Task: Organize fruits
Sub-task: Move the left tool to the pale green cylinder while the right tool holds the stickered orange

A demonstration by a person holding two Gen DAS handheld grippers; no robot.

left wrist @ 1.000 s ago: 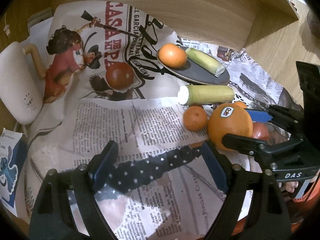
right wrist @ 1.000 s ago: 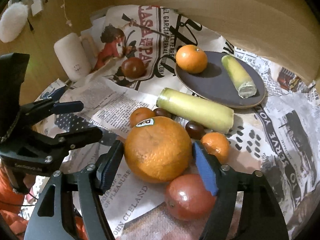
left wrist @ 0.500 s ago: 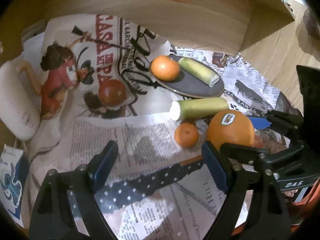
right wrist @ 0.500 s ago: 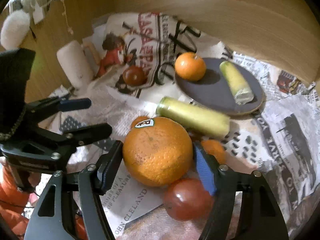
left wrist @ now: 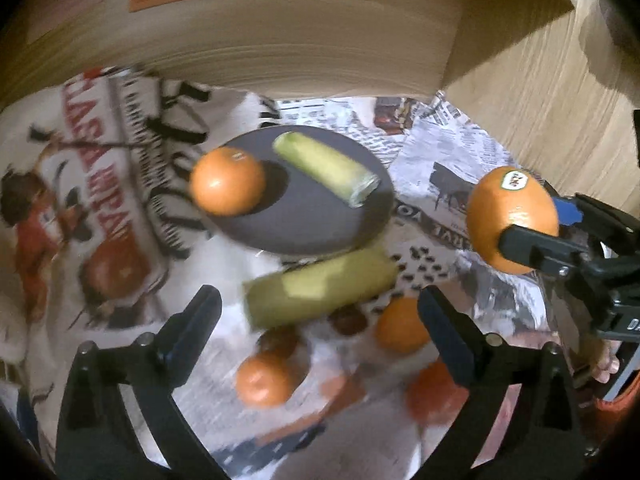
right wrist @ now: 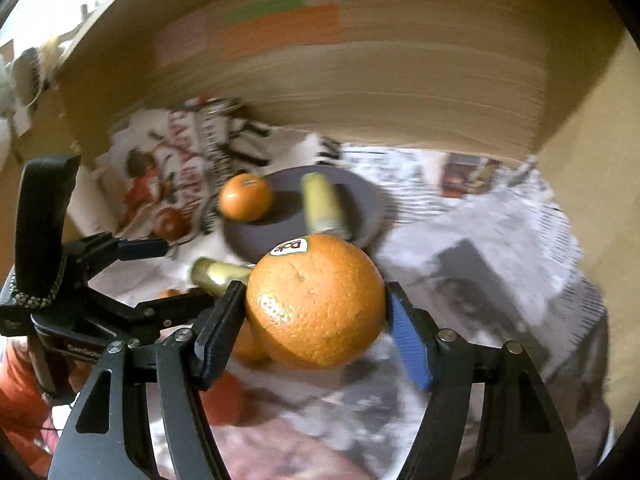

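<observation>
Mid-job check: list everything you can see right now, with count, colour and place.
Large orange: 1, orange with sticker, held off the table in the right gripper.
Plate: 1, dark grey, on the newspaper near the wooden wall.
Small orange: 1, orange, on the plate's left side.
Short green piece: 1, pale green, on the plate.
Long green piece: 1, yellow-green, just in front of the plate.
Loose small fruit: several, orange, red and dark, blurred, in front of the long piece.
Newspaper: printed sheets covering the table.
Left gripper: open, empty.
Right gripper: shut on the large orange.
</observation>
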